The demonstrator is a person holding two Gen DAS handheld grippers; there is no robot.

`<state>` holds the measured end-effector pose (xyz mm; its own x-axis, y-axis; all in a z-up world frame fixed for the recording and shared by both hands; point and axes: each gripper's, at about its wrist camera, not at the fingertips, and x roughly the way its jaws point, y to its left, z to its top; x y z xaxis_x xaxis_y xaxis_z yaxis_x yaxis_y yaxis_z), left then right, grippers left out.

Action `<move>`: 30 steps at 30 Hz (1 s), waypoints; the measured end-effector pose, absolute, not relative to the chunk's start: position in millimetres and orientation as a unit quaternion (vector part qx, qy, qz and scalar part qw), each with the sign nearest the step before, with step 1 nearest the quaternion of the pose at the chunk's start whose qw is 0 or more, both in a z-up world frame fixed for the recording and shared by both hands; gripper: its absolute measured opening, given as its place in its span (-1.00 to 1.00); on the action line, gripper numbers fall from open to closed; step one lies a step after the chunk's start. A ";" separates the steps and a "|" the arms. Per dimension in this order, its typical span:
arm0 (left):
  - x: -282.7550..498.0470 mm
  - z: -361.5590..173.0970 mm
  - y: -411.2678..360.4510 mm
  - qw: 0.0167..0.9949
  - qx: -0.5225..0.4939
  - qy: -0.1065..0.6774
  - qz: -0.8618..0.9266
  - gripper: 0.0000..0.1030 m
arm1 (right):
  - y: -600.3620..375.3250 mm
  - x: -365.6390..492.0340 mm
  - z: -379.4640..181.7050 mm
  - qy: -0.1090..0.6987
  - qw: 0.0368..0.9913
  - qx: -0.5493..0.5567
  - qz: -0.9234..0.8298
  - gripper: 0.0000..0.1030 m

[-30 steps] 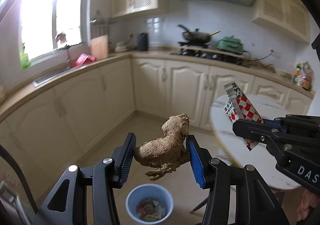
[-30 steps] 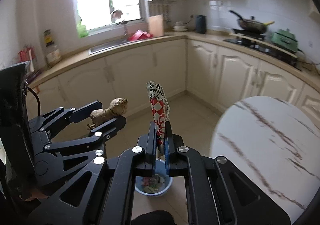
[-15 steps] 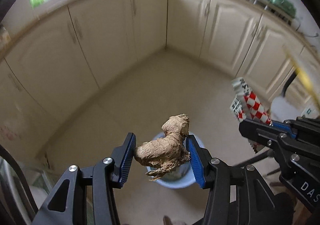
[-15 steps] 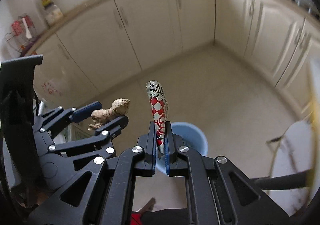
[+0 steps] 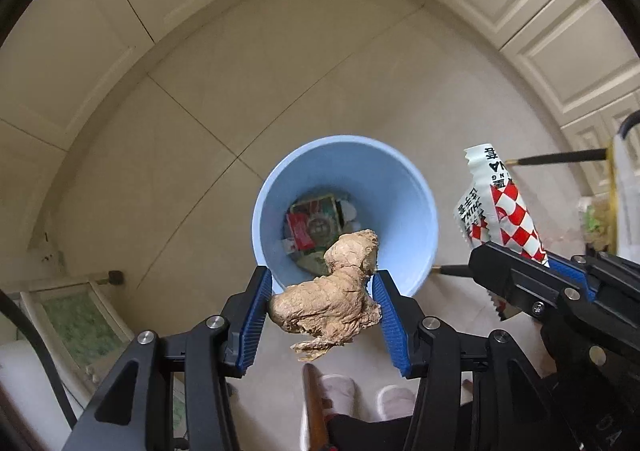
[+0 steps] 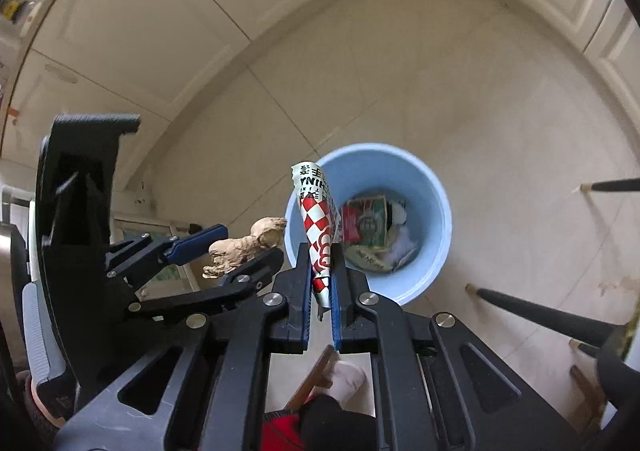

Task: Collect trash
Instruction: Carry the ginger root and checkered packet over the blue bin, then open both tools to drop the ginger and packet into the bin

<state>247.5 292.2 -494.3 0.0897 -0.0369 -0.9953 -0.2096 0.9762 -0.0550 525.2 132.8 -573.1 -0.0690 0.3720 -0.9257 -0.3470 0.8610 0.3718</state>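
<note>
My left gripper (image 5: pixel 323 293) is shut on a knobbly piece of ginger (image 5: pixel 332 299) and holds it above the near rim of a light blue trash bin (image 5: pixel 404 187) on the floor. The bin holds several wrappers (image 5: pixel 314 225). My right gripper (image 6: pixel 321 271) is shut on a red-and-white checked wrapper (image 6: pixel 318 219), held upright over the bin's (image 6: pixel 436 187) left rim. The right gripper also shows at the right of the left wrist view (image 5: pixel 516 271), with the wrapper (image 5: pixel 500 207) beside the bin. The left gripper and the ginger (image 6: pixel 244 245) sit left of the wrapper in the right wrist view.
Cream cabinet doors (image 5: pixel 120 11) curve around the tiled floor (image 5: pixel 280 71). Dark table legs (image 6: pixel 540 311) stand at the right. A small rack (image 5: pixel 76 315) stands at the lower left. The person's slippers (image 5: pixel 360 395) are below the grippers.
Both grippers have tilted down from the kitchen counters to the floor and moved over the blue bin, which now looks larger and closer. Both grips are unchanged.
</note>
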 end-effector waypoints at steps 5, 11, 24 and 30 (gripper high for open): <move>241.2 -505.9 294.9 0.722 -0.102 0.681 0.060 0.02 | 129.9 536.1 -592.6 0.692 0.672 0.035 0.262 -0.74; 258.0 -505.0 297.7 0.725 -0.105 0.676 0.076 0.04 | 131.3 540.5 -601.4 0.695 0.667 0.055 0.262 -0.58; 319.1 -465.3 300.8 0.720 -0.132 0.674 0.101 0.06 | 137.1 534.0 -591.7 0.697 0.664 0.075 0.261 0.07; 318.1 -433.1 311.4 0.724 -0.137 0.669 0.102 0.07 | 138.8 531.8 -581.3 0.693 0.663 0.090 0.268 0.17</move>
